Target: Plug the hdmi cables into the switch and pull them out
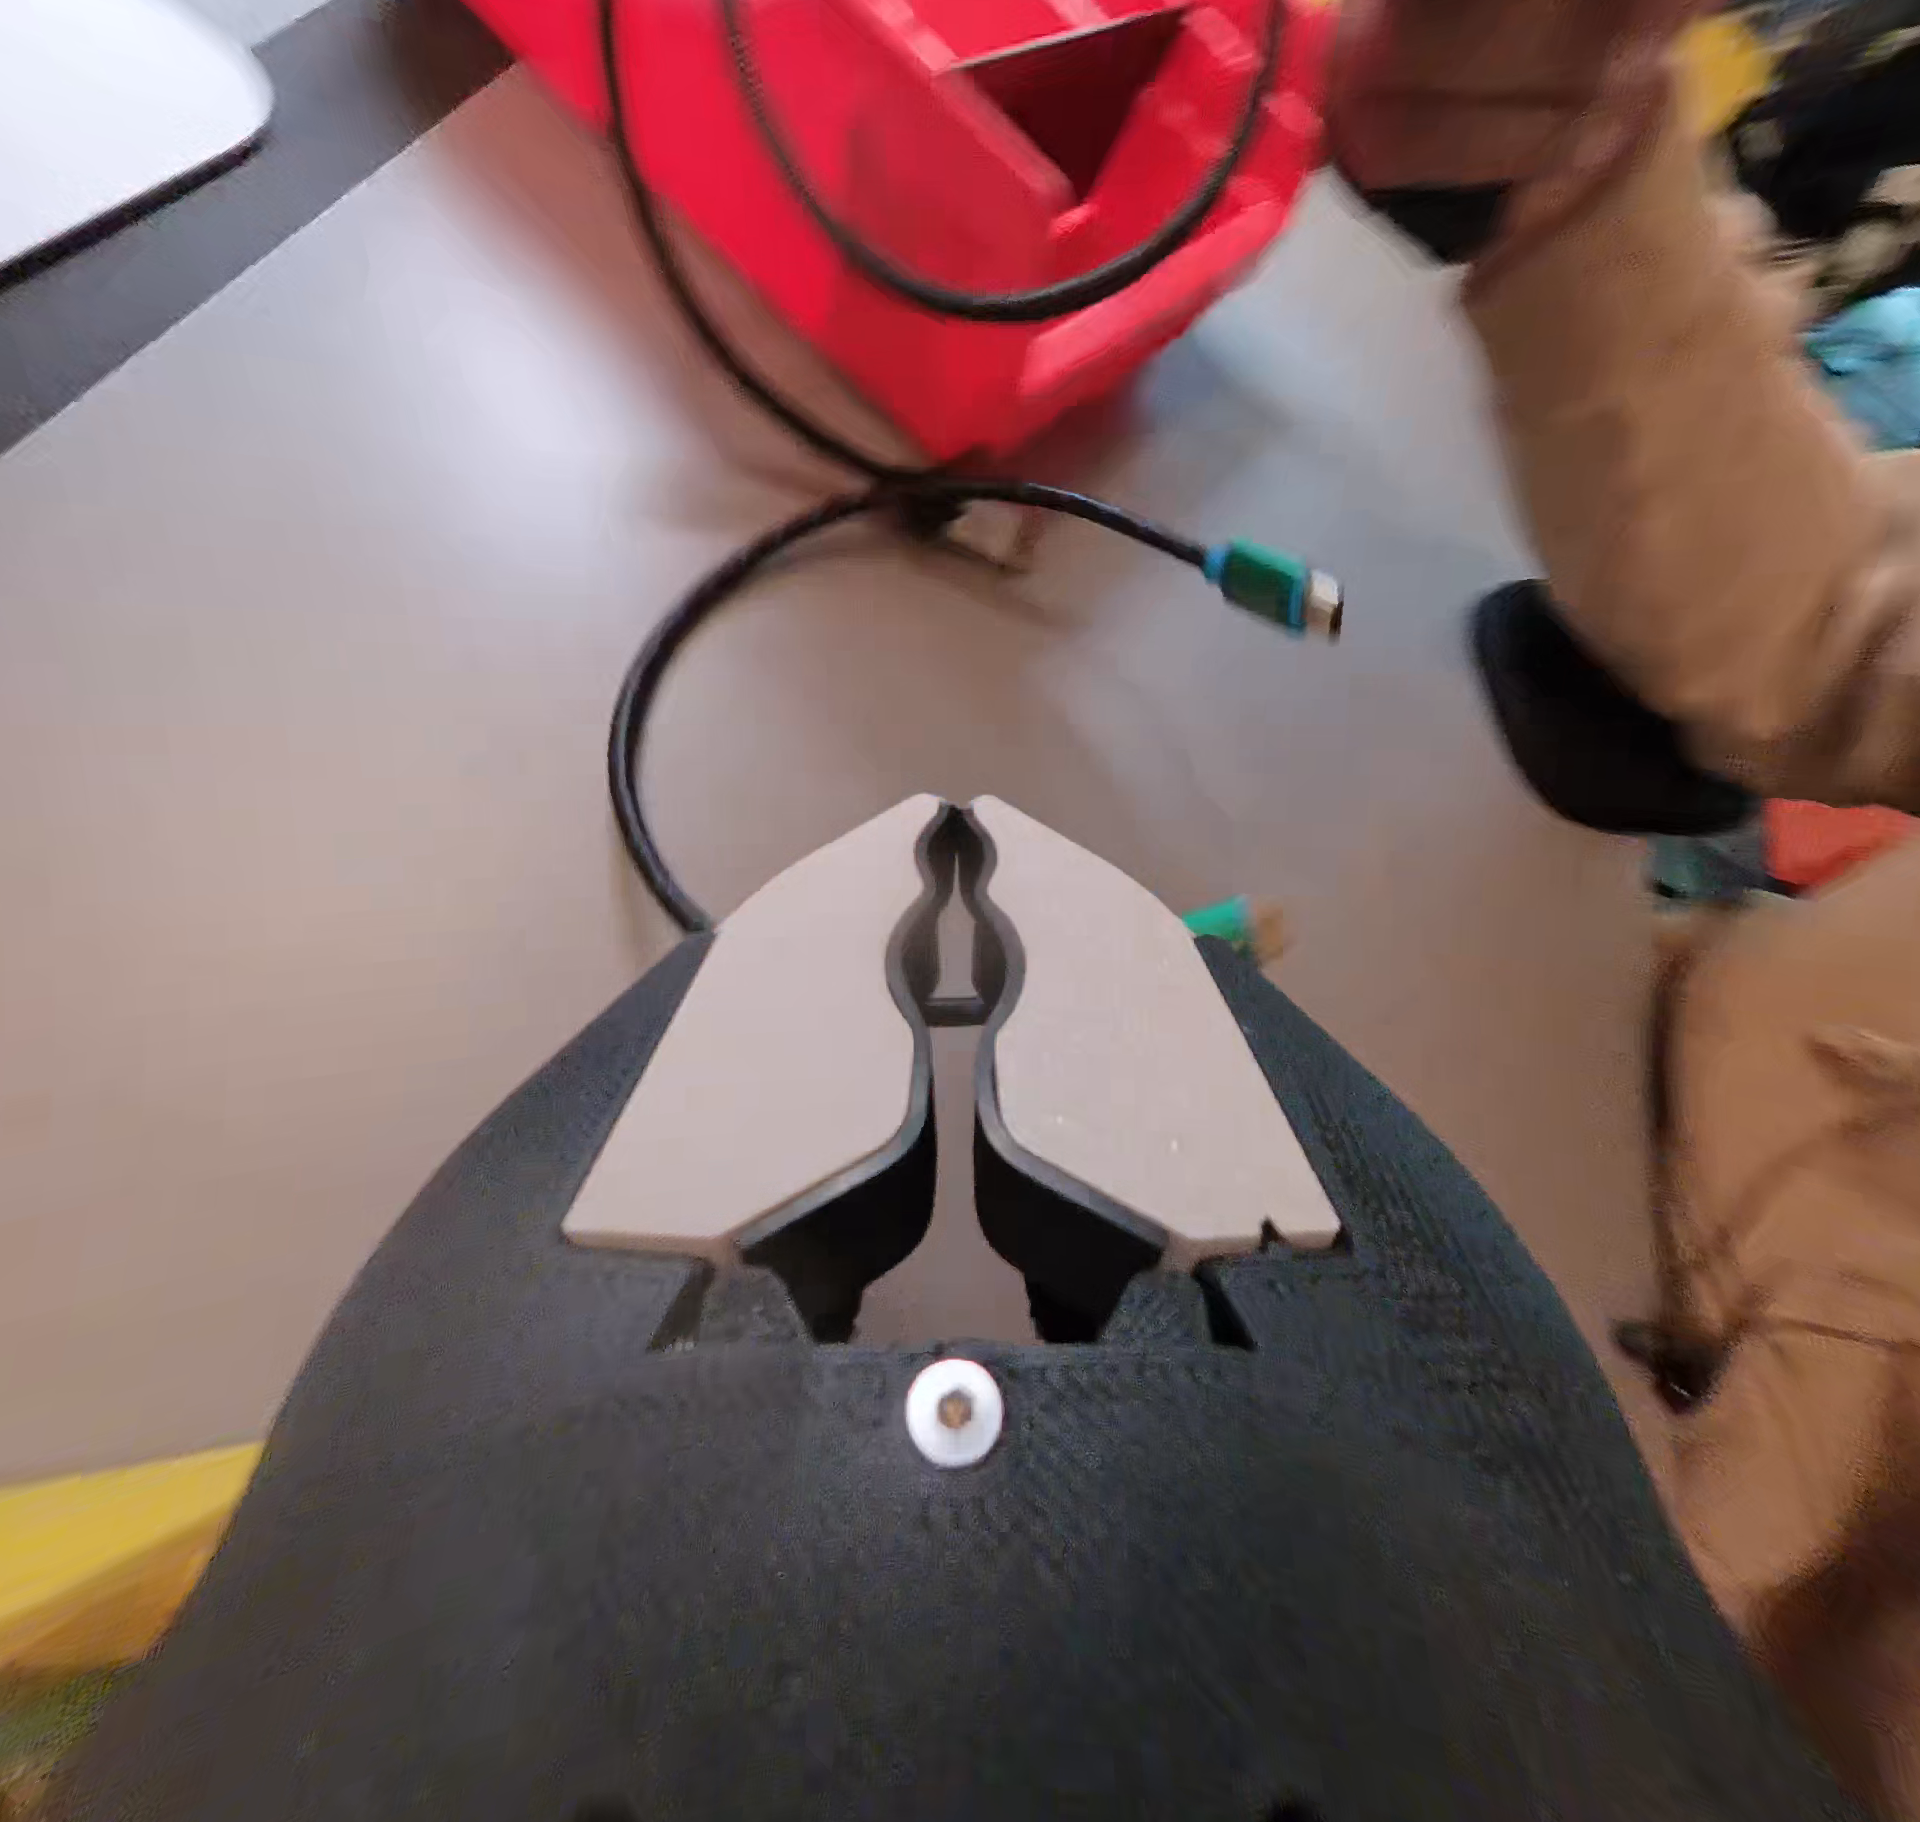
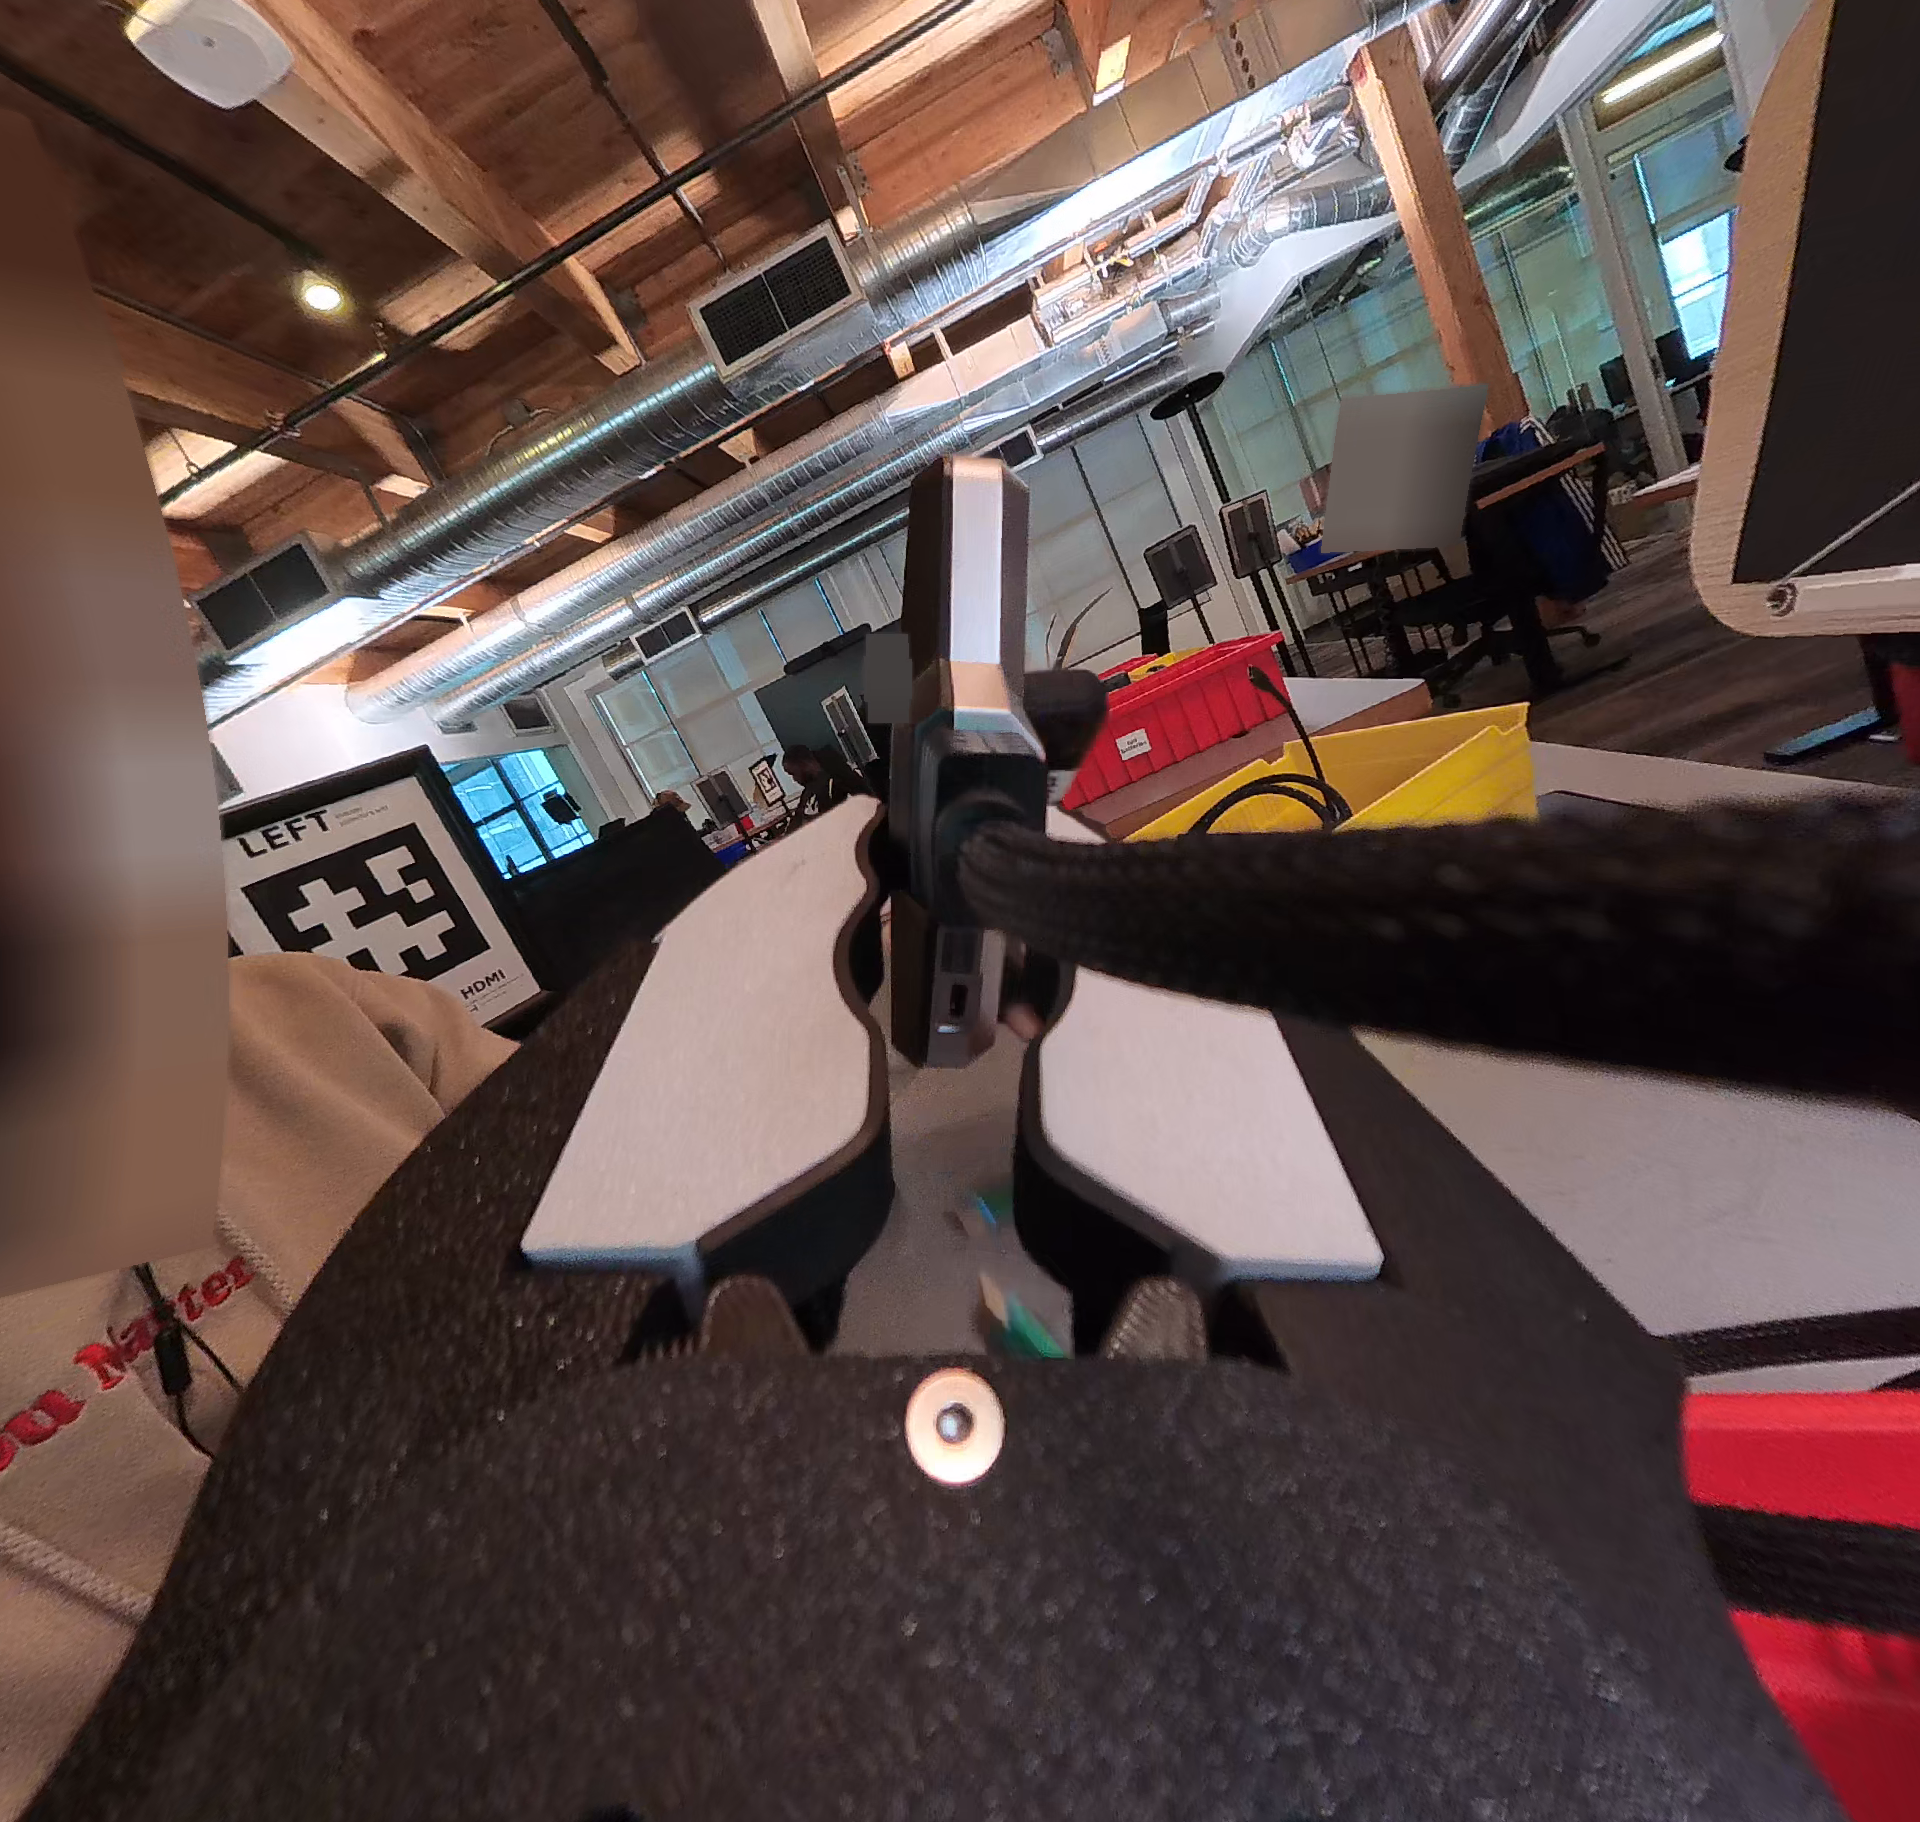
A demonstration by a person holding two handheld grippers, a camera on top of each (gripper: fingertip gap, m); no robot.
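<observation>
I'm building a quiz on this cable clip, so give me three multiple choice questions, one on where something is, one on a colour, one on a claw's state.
1. Where does the loose HDMI plug lie?
A. on the table, near the red bin
B. inside the red bin
C. in the left claw

2. What colour is that plug's housing?
A. orange
B. green
C. white

3. What is the state of the right claw?
A. wide open, empty
C. shut on a yellow bin
B. shut on the switch

Key: 1 A, the left wrist view shows the plug on the table below the red bin, while the left claw is shut and empty. 2 B, its body is green with a metal tip. 3 B, the fingers clamp the switch, which has a braided cable plugged in.
</observation>
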